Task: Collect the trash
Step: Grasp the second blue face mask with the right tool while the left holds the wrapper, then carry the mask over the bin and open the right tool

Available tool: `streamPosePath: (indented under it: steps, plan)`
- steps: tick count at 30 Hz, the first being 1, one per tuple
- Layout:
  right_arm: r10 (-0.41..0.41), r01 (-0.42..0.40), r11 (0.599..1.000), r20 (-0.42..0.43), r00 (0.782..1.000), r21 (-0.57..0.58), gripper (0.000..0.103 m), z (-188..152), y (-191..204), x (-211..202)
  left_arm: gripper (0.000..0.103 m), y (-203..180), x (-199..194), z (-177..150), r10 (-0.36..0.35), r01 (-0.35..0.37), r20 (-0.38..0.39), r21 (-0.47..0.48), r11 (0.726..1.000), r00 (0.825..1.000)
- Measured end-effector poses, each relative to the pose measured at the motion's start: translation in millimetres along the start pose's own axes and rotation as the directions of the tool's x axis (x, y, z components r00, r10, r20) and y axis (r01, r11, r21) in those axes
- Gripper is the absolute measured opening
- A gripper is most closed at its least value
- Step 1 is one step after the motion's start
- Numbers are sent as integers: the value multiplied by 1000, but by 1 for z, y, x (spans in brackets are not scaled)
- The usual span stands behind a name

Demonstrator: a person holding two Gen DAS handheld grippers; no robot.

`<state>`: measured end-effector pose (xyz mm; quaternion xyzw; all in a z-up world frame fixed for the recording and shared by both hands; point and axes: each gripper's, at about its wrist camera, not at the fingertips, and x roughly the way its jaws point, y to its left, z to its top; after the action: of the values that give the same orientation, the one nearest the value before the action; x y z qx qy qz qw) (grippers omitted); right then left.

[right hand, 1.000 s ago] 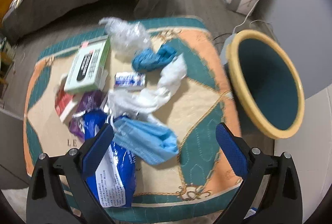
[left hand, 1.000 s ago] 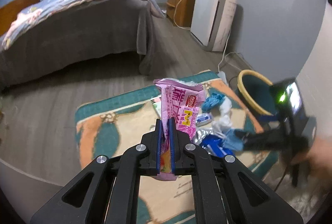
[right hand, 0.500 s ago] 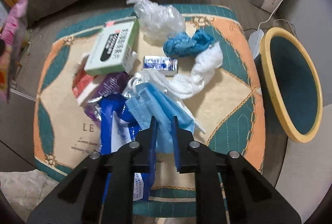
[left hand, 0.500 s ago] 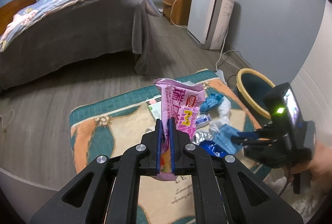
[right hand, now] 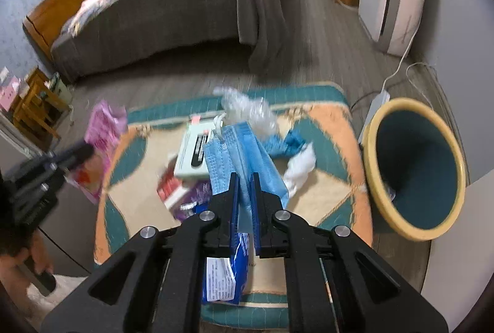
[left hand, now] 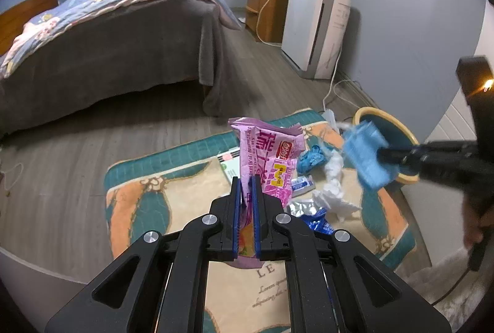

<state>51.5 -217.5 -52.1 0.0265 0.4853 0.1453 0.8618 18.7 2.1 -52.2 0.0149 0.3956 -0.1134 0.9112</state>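
My left gripper (left hand: pixel 245 181) is shut on a pink snack wrapper (left hand: pixel 271 160), held upright above the rug (left hand: pixel 139 203). My right gripper (right hand: pixel 245 178) is shut on a blue face mask (right hand: pixel 240 147), which hangs above the rug's litter. In the left wrist view the mask (left hand: pixel 367 157) hangs in front of the yellow-rimmed teal bin (left hand: pixel 370 114). The bin (right hand: pixel 426 166) stands to the right of the rug, mouth tilted towards me. On the rug lie a green-white box (right hand: pixel 193 154), clear plastic (right hand: pixel 247 110), a blue glove (right hand: pixel 287 144), white tissue (right hand: pixel 301 163) and a blue packet (right hand: pixel 225 271).
A bed with a grey cover (left hand: pixel 108 39) fills the far left. A white appliance (left hand: pixel 318 27) stands by the right wall, and its cable (right hand: pixel 398 67) runs over the floor behind the bin. A person's hand (right hand: pixel 18 252) holds the left gripper's handle.
My right gripper closed on the blue mask and lifted it off the rug, towards the bin side. The left gripper kept still with the pink wrapper.
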Motion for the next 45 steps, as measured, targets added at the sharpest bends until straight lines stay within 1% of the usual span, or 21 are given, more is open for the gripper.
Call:
streamPosePath:
  steps: [3, 8, 16, 23, 27, 30, 33, 36, 40, 45]
  plan:
    - [-6, 6, 1000, 32, 999, 9, 7, 8, -9, -10, 8, -3, 3, 2, 5, -5, 2, -8, 1000, 1000]
    - [-3, 1, 1000, 55, 998, 31, 7, 18, -25, -15, 8, -10, 11, 8, 5, -5, -1, -11, 1000, 1000]
    - [-1, -1, 1000, 54, 999, 27, 7, 19, -42, -16, 8, -35, 32, 19, -20, 20, -15, 2, 1000, 1000]
    - [-27, 26, 1000, 46, 999, 15, 7, 19, -62, -16, 8, -64, 55, 24, -41, 43, -40, 40, 998, 998]
    - [-65, 64, 998, 60, 996, 10, 7, 21, -76, -21, 8, -80, 66, 25, -50, 54, -55, 60, 997, 997]
    - [-103, 103, 995, 72, 992, 2, 7, 24, -92, -29, 8, -90, 72, 25, -57, 62, -62, 75, 995, 996]
    - [-155, 156, 988, 93, 984, -4, 7, 28, -114, -40, 8, -98, 76, 25, -58, 64, -66, 88, 994, 996]
    - [-190, 188, 982, 101, 977, 32, 7, 30, -143, -49, 8, -103, 79, 25, -61, 68, -72, 95, 993, 996]
    - [-233, 226, 970, 82, 969, 89, 7, 27, -181, -51, 8, -111, 82, 28, -62, 69, -70, 102, 992, 996]
    - [-260, 251, 956, 50, 964, 150, 7, 20, -216, -47, 8, -125, 84, 36, -60, 66, -55, 110, 992, 997]
